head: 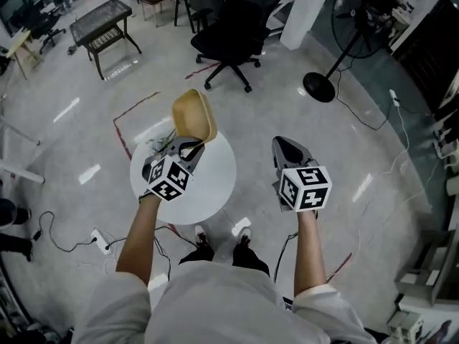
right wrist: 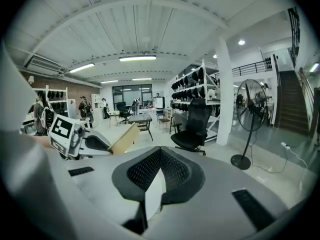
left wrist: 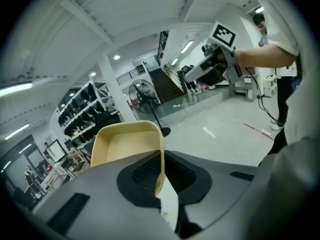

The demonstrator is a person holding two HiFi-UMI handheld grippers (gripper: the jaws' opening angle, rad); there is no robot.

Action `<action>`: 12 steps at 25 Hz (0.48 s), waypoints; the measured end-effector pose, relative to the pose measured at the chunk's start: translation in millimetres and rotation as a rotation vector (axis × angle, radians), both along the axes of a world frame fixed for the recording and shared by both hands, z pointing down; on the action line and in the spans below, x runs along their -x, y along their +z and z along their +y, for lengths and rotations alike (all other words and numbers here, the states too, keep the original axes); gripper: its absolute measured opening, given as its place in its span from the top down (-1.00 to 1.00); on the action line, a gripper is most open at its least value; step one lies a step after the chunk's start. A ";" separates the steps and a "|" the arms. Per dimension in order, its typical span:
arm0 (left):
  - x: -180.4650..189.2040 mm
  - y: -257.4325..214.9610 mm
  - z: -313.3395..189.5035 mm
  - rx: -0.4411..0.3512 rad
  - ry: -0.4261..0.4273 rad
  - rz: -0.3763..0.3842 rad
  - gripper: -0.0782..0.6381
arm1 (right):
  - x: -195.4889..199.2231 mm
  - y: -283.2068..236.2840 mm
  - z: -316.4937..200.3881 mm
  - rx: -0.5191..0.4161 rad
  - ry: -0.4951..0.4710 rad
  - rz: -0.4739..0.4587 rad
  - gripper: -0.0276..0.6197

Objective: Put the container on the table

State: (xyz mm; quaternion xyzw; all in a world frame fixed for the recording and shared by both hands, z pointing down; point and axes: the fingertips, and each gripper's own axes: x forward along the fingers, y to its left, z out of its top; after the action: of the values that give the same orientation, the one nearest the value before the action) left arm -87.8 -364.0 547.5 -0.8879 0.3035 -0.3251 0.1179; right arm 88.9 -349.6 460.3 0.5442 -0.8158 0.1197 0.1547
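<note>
A tan plastic container [head: 193, 115] is held tilted in the air above the far part of the round white table [head: 215, 181]. My left gripper [head: 186, 147] is shut on its rim; in the left gripper view the container [left wrist: 127, 146] stands with one wall pinched between the black pads. My right gripper [head: 288, 149] hangs in the air to the right of the table, shut with nothing in it. The right gripper view shows the container [right wrist: 124, 138] edge-on beside the left gripper [right wrist: 95, 145].
A black office chair [head: 231, 31] stands beyond the table, with a floor fan [head: 343, 45] to its right. A dark bench [head: 104, 26] is at far left. Cables and a power strip [head: 100, 240] lie on the floor near my feet [head: 222, 236].
</note>
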 end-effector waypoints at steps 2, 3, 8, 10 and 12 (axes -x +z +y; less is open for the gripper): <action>-18.7 41.8 -14.2 0.060 0.028 -0.072 0.69 | -11.1 22.5 -11.7 0.047 0.000 -0.019 0.88; -27.6 63.7 -18.4 0.093 0.039 -0.103 0.69 | -16.5 33.9 -15.6 0.072 -0.002 -0.025 0.88; -65.0 164.5 -28.6 0.246 0.097 -0.233 0.69 | -42.9 88.4 -28.4 0.185 -0.006 -0.043 0.88; -74.2 202.1 -27.8 0.304 0.119 -0.281 0.69 | -53.4 110.2 -29.3 0.229 0.007 -0.042 0.88; -80.7 235.6 -23.4 0.356 0.141 -0.320 0.69 | -62.8 131.0 -27.3 0.268 0.022 -0.036 0.88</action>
State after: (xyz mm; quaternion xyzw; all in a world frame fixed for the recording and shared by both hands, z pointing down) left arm -7.1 -387.4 783.0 -0.8509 0.1561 -0.5008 0.0287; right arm 151.7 -376.8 591.3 0.5253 -0.7892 0.2390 0.2102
